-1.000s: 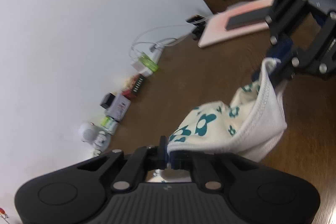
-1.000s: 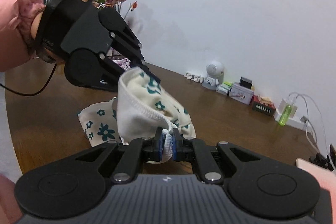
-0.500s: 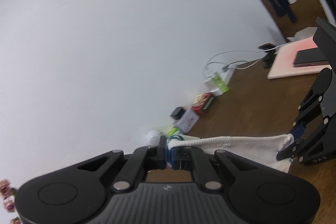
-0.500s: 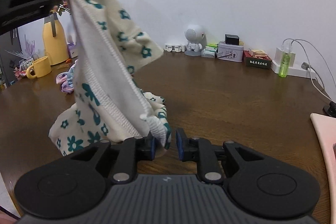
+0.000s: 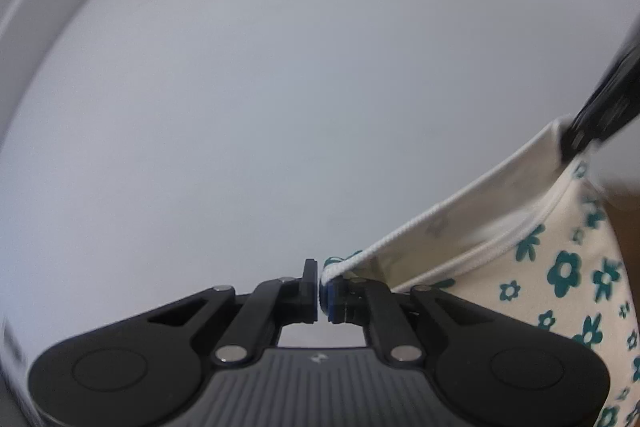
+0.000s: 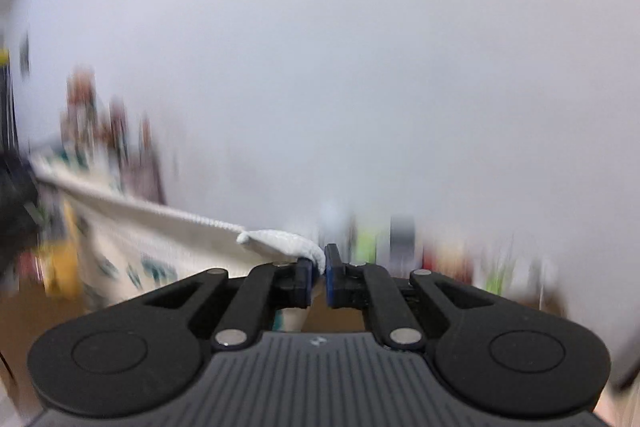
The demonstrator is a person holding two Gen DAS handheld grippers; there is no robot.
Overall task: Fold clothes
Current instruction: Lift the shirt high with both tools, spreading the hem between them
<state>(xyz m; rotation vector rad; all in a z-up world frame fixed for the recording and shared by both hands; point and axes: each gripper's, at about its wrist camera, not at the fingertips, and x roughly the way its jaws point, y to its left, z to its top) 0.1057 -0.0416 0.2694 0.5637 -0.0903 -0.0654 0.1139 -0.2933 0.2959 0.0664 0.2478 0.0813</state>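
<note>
A cream garment (image 5: 560,267) printed with teal flowers hangs in the air, its white ribbed band pulled taut between the two grippers. My left gripper (image 5: 322,287) is shut on one end of the band. In the left wrist view the right gripper (image 5: 592,131) pinches the other end at the upper right. In the blurred right wrist view my right gripper (image 6: 319,267) is shut on the ribbed hem of the garment (image 6: 168,223). From there the cloth runs left to the dark left gripper (image 6: 12,203) at the frame's edge.
A plain white wall (image 5: 280,87) fills most of both views. Low in the right wrist view lies the brown table (image 6: 24,311), with blurred small items along the wall: a yellow object (image 6: 60,263), flowers (image 6: 100,115) and a green bottle (image 6: 366,243).
Both grippers have risen with the garment, and the table has dropped out of the left view. The right jaws, apart half a second ago, are closed on the hem. The band is stretched straight.
</note>
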